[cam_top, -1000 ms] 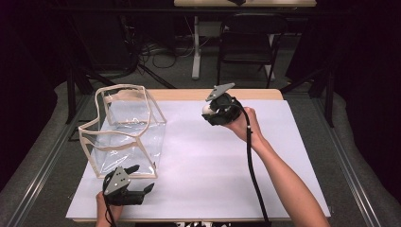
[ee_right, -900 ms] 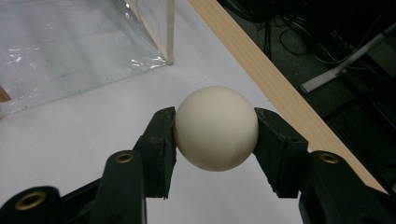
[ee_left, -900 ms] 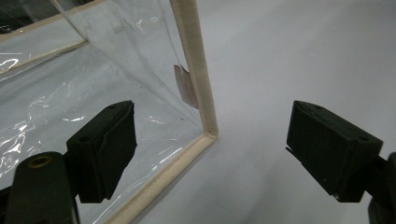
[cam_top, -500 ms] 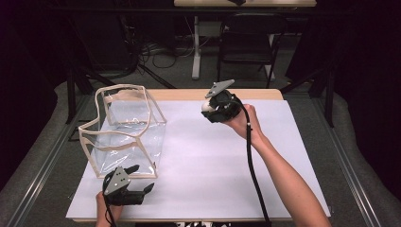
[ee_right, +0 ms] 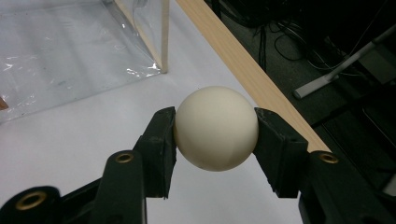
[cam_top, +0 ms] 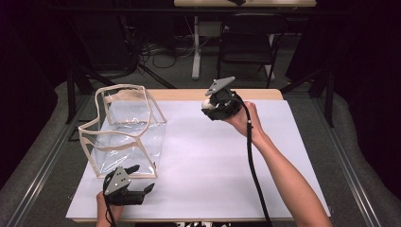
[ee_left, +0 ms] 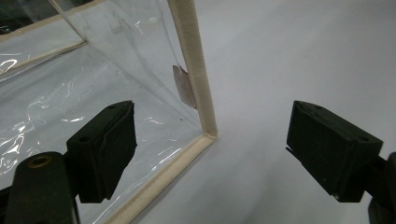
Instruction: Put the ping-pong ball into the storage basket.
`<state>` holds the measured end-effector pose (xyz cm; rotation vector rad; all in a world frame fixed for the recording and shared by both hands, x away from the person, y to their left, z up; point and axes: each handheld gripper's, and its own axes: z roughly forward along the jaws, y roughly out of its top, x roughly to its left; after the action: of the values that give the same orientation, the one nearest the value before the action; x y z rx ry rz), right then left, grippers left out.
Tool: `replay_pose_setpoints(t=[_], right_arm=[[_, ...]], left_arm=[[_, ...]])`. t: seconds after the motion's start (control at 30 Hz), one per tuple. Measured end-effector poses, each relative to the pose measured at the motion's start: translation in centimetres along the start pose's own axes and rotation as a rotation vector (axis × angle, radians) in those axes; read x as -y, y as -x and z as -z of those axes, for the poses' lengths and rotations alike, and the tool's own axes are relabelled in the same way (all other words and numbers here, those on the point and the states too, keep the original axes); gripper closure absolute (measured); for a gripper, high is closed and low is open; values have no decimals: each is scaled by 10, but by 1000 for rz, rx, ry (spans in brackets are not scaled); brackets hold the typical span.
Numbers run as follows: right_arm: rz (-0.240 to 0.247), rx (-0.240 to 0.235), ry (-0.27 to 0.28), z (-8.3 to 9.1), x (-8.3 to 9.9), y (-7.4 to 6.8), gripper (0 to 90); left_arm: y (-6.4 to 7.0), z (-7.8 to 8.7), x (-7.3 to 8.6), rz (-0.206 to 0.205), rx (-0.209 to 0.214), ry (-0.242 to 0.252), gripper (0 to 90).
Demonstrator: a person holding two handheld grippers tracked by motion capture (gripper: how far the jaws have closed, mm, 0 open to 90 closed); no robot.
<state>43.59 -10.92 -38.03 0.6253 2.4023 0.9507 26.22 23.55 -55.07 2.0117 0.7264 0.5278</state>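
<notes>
You worked at a wooden table (cam_top: 265, 94) covered by a white sheet (cam_top: 213, 161). Behind it you had a dark room: a black chair (cam_top: 246, 45) stood on grey carpet (cam_top: 179, 75), beside the white leg (cam_top: 195, 47) of another desk (cam_top: 246, 3). Black cables (cam_top: 153, 49) lay tangled on the floor there. Metal rails (cam_top: 38, 170) ran along both sides of your table.

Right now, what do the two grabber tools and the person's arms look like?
Both are black. The left tool and the right tool each carry a grey three-cornered plate on top. Close up, the jaws are blocky black pads on arms with brass-coloured rivets. A thick black cable trails along the right forearm. No sleeves show on the forearms.
</notes>
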Motion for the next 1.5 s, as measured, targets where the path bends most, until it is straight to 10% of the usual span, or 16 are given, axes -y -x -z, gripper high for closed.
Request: replay_pose_setpoints(t=[1.5], right_arm=[[27, 0, 21, 0, -35, 1, 509]], left_arm=[[0, -1, 0, -4, 4, 0, 161]])
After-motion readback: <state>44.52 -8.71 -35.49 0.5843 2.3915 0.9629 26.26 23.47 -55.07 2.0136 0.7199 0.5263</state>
